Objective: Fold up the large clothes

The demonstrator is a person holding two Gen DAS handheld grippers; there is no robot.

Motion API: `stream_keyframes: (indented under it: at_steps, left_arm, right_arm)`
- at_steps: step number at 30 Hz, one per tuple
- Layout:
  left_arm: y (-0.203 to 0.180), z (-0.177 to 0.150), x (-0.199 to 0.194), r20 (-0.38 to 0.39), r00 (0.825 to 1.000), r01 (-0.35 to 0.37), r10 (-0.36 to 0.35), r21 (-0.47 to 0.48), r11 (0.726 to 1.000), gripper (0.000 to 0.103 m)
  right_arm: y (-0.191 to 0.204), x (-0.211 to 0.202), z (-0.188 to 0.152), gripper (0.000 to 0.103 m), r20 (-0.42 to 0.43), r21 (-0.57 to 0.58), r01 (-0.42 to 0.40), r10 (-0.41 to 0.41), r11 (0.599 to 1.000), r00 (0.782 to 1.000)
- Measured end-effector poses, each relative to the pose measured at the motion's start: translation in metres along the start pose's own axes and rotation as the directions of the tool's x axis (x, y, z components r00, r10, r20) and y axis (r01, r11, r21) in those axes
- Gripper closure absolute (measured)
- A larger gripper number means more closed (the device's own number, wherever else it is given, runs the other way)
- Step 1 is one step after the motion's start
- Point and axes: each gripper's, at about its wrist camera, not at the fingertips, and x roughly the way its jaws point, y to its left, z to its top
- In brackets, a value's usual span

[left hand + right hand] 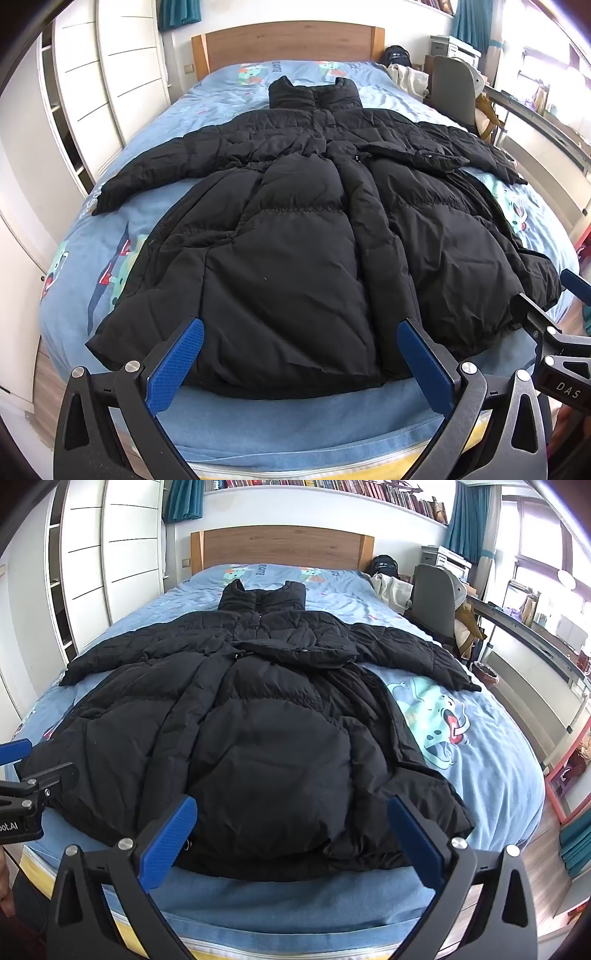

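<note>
A long black puffer coat (295, 229) (266, 716) lies spread flat on the bed, collar toward the headboard, both sleeves stretched out to the sides, hem at the near edge. My left gripper (300, 328) hovers open above the hem's left half, blue pads wide apart with nothing between them. Over the hem's right half my right gripper (292, 805) also stands open and holds nothing. Each gripper shows at the other view's edge: the right one (554, 317) and the left one (26, 786).
The bed (491, 760) has a blue cartoon-print sheet and a wooden headboard (280, 546). White wardrobes (92, 81) run along the left. A grey chair (434, 598), a pile of clothes (391, 587) and a desk (535, 635) stand on the right.
</note>
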Motion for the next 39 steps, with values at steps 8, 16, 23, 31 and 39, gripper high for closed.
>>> stream_keyframes:
  at_steps: [8, 16, 23, 31, 39]
  left_arm:
    - [-0.0004, 0.0002, -0.0004, -0.002, 1.0, 0.003, -0.003, -0.004, 1.0, 0.0]
    - [0.0017, -0.0046, 0.0043, -0.006, 1.0, 0.001, -0.001, -0.008, 1.0, 0.0]
    - [-0.0012, -0.0072, 0.0044, -0.007, 1.0, 0.004, -0.004, -0.009, 1.0, 0.0]
    - [0.0038, -0.0015, 0.0021, 0.003, 1.0, 0.005, -0.005, -0.026, 1.0, 0.001]
    - [0.0056, -0.0002, 0.0012, 0.009, 1.0, 0.013, -0.013, -0.041, 0.999, 0.001]
  right_arm:
    - [0.0024, -0.001, 0.0004, 0.0, -0.003, 0.007, -0.004, 0.004, 1.0, 1.0]
    - [0.0062, 0.0015, 0.0049, 0.0, -0.01, -0.007, -0.005, 0.005, 1.0, 1.0]
    - [0.0078, 0.0021, 0.0054, 0.0, -0.013, -0.012, -0.008, 0.008, 1.0, 1.0]
    - [0.0079, 0.0019, 0.0048, 0.0, -0.008, -0.011, -0.006, 0.006, 1.0, 1.0]
    - [0.0083, 0.0, 0.0038, 0.0, 0.006, -0.015, -0.015, 0.015, 1.0, 1.0]
